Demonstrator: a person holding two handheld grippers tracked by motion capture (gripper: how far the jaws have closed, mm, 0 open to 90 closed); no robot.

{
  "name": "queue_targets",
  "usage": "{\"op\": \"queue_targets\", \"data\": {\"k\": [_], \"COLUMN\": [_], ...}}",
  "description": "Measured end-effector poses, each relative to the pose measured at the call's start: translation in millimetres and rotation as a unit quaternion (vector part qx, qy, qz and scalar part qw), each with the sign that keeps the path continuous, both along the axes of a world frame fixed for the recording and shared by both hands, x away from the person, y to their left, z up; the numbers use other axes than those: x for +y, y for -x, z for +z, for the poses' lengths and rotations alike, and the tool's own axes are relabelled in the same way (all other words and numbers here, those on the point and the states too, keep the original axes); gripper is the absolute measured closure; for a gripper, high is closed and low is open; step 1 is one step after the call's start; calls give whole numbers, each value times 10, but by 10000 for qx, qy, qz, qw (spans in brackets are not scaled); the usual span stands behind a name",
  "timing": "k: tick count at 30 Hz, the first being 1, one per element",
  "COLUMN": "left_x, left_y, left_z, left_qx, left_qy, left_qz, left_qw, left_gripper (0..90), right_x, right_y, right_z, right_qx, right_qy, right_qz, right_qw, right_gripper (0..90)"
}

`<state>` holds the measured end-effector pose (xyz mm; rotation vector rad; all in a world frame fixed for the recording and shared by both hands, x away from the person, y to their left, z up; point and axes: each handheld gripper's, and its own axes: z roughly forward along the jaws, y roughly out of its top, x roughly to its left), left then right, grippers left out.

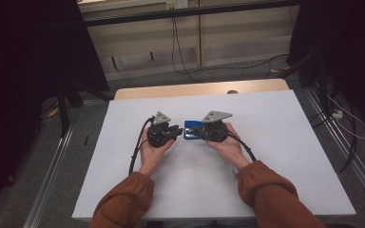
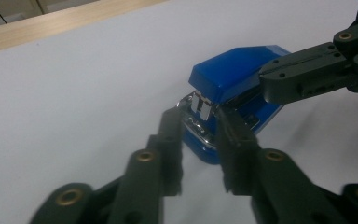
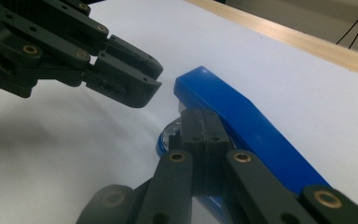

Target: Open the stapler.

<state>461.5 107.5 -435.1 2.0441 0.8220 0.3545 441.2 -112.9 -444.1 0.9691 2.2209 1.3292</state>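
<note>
You've got the blue stapler [image 1: 190, 130] lying flat on the white table [image 1: 275, 142], just about dead centre, and both hands are closed in on it. Your right tongs [image 3: 204, 135] come in from three o'clock in the high view, and in the right gripper view the jaws stand pressed together alongside the stapler's body, low by the metal base; whether they pinch a part of it or just rest against it, I cannot tell. Your left tongs [image 2: 200, 128] come in from nine o'clock with a narrow gap between the jaws, and that gap straddles the stapler's front end, right where the shiny metal mouth [image 2: 199, 106] shows under the blue cap. The left fingertips [image 2: 170, 122] look touching or very nearly so, not yet clamped.

My read: you're at the bracing-and-gripping step, right side steadying, left side about to take hold of the nose. Next move calls for closing the left jaws squarely on the front without skidding off the slick metal, while you hold the right side firm so the stapler doesn't swivel on the table
</note>
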Motion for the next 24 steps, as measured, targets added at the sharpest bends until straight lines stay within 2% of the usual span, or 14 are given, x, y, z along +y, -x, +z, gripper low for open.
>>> {"op": "queue_targets", "data": {"k": [2, 3, 8, 16, 18, 21, 24], "left_x": [-14, -21, -53, -57, -58, -75, -75], "left_y": [4, 5, 0, -37, -48, -51, -56], "left_z": [-1, -1, -31, -86, -102, -108, -108], "left_qx": [-12, -16, 6, 110, 111, 102, 93], "left_qy": [-2, -13, -103, 7, -99, -17, -68], "left_qz": [-43, -28, -40, 43, 14, 61, 56], "left_qw": [10000, 10000, 9999, 9999, 9999, 9999, 9999], "left_gripper": [881, 900, 900, 900, 900, 900, 900], "right_x": [9, 14, 54, 117, 132, 131, 117], "right_y": [-7, -11, -43, -85, -91, -102, -110], "right_z": [-12, -16, -29, -83, -97, -112, -121], "right_qx": [23, 40, 109, 206, 214, 249, 272], "right_qy": [43, 74, 188, 346, 430, 464, 467], "right_qz": [30, 48, 120, 206, 208, 164, 155], "right_qw": [10000, 10000, 9997, 9990, 9986, 9985, 9984], "right_gripper": [900, 900, 900, 900, 900, 900, 900]}}
